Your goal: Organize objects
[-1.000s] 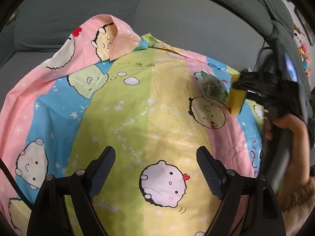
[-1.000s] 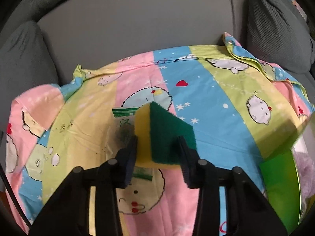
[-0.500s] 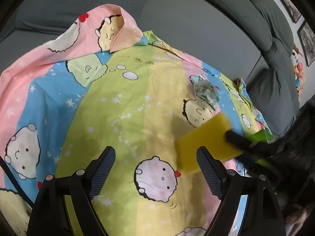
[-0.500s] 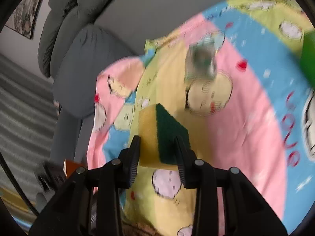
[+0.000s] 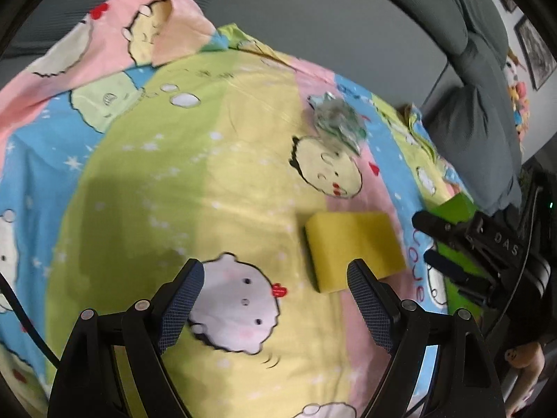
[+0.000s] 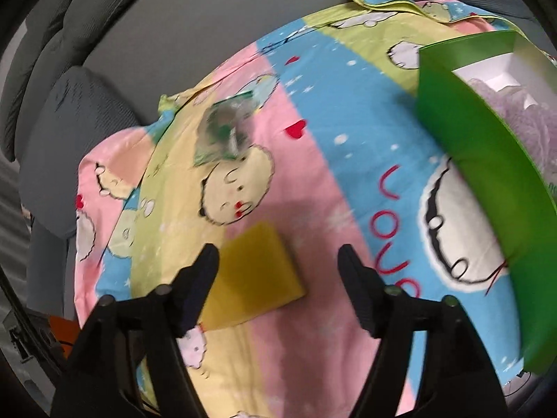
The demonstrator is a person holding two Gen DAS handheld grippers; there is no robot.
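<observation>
Sponge [image 5: 353,245]: yellow block, lying flat on the cartoon-print sheet [image 5: 226,181], yellow face up, held by nothing. It sits where the sheet's yellow stripe meets the pink one, just below a printed round face.

Right gripper [image 6: 278,264]: fingers spread wide, nothing between them, poised above the near edge of the sponge [image 6: 256,273]. Seen from the left camera, it stands just right of the sponge.

Left gripper [image 5: 275,289]: fingers spread wide, empty, above the sheet; its right finger overlaps the sponge's near corner in view, contact not discernible.

Crumpled wrapper [image 5: 337,122]: clear with green print, on the sheet beyond the printed face, apart from the sponge.

Green box [image 6: 487,160]: open, at the sheet's right side, pale purple fluffy material inside.

Sofa [image 5: 348,28]: grey, under and behind the sheet.
</observation>
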